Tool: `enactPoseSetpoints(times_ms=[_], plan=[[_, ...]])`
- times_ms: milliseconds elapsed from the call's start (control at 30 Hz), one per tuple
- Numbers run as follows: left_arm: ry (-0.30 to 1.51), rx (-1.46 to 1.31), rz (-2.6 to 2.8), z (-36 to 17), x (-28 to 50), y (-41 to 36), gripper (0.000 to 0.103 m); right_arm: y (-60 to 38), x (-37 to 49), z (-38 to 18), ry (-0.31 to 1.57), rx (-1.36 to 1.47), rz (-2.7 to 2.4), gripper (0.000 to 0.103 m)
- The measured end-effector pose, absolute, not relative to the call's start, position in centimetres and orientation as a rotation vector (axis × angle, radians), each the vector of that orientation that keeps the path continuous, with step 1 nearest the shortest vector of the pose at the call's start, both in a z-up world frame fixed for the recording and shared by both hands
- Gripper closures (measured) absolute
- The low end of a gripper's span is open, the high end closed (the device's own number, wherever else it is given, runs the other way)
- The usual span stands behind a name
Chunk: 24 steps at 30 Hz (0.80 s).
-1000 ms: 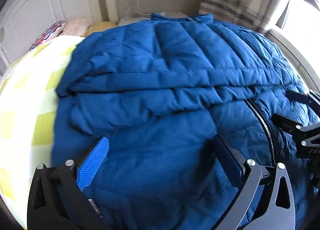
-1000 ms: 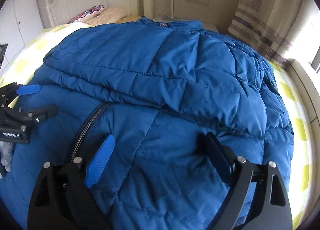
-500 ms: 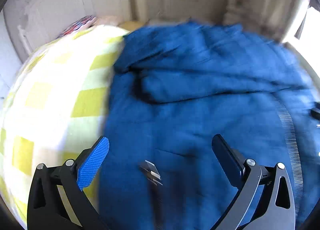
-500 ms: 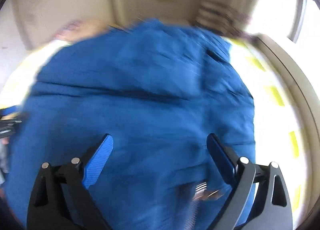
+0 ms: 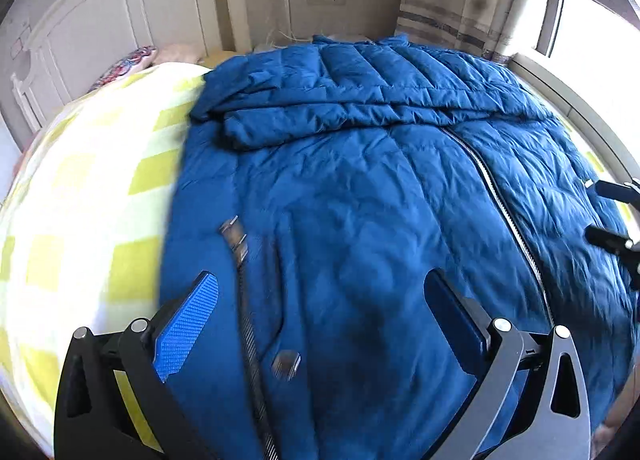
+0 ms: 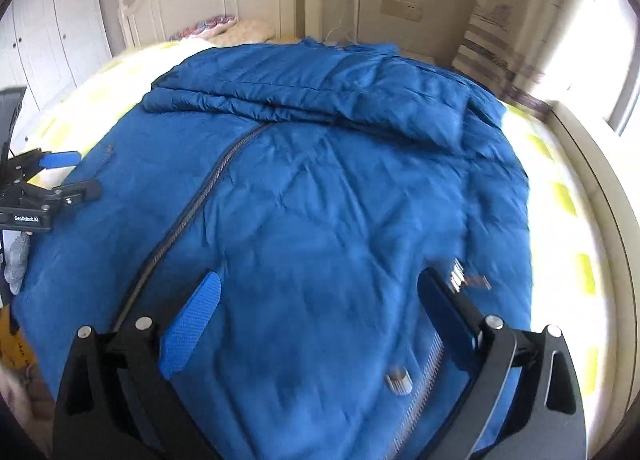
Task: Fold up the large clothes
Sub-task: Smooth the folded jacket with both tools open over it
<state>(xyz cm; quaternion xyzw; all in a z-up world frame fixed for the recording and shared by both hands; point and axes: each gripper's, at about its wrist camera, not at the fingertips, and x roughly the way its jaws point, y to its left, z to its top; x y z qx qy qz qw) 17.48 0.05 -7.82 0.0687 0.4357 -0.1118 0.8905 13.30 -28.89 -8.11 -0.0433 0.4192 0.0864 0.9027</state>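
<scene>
Jacket (image 5: 360,188) lies flat w/ sleeves tucked in; left gripper (image 5: 320,316) & right gripper (image 6: 316,308) both wide open, empty, poised for hem fold.

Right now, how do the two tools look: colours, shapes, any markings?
Both are alike. The left tool and the right tool each have a black angular frame with silver bolts and two long flat fingers faced with blue textured pads. Seen from the right wrist view, the left tool's body bears white lettering "GenRobot.AI". No cables or sleeves show.

Blue down jacket (image 6: 320,196) on bed (image 6: 560,196), right gripper (image 6: 316,300) — fingers (image 6: 192,316) apart
</scene>
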Motion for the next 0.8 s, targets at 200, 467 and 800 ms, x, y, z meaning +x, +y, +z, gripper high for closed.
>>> enactPoseSetpoints(times_ms=[200,467,800], plan=[[0.950,0.154,-0.142,-9.3,15.8,2.0,0.004,-30.9,11.3,-10.7,0.925,-0.070,0.106,0.003],[0.890,0.260,-0.312,-9.0,7.5,-2.5,0.004,-24.8,5.8,-9.3,0.840,-0.154,0.276,0.003],[0.792,0.177,-0.227,-8.5,5.2,1.8,0.004,-28.2,2.9,-9.9,0.789,-0.101,0.211,0.003]])
